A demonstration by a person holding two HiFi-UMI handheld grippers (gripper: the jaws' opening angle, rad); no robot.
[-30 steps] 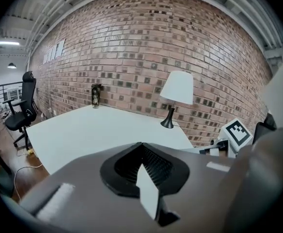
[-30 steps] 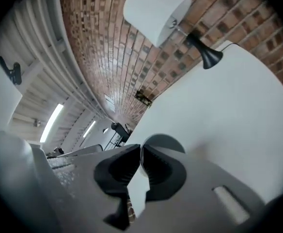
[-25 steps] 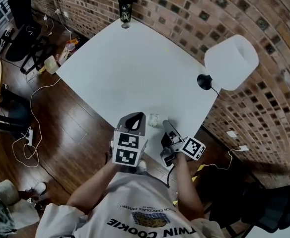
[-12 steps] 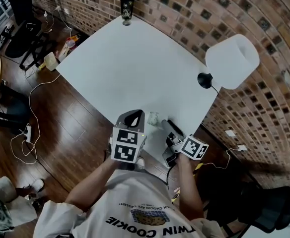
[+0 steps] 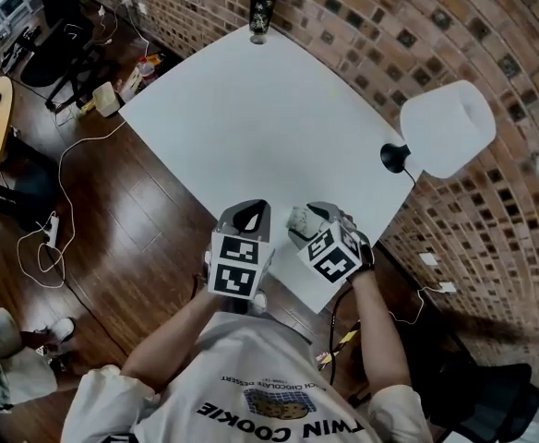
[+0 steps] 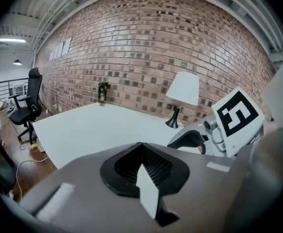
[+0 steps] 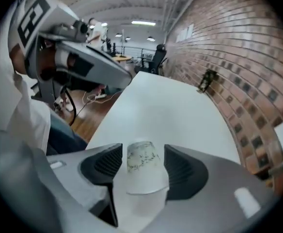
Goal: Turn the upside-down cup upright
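Note:
A small white paper cup [image 7: 141, 166] with a dark speckled print stands near the white table's [image 5: 251, 118] front edge. In the right gripper view its narrow end is uppermost. My right gripper [image 7: 142, 154] straddles it with jaws opening, and a thin gap shows at each pad. In the head view the cup [image 5: 299, 218] peeks out just left of the right gripper [image 5: 317, 227], whose marker cube faces up. My left gripper [image 5: 245, 220] hovers at the table edge to the cup's left, jaws together and holding nothing. The left gripper view [image 6: 144, 166] shows the right gripper [image 6: 196, 139] beside it.
A white-shaded lamp [image 5: 440, 127] on a black base stands at the table's right corner. A dark tumbler [image 5: 264, 7] sits at the far corner by the brick wall. Office chairs, cables and a power strip [image 5: 50, 238] lie on the wood floor to the left.
My right gripper has rolled over so its marker cube faces up, moved left onto the cup, and its jaws have spread around it. The left gripper has barely shifted.

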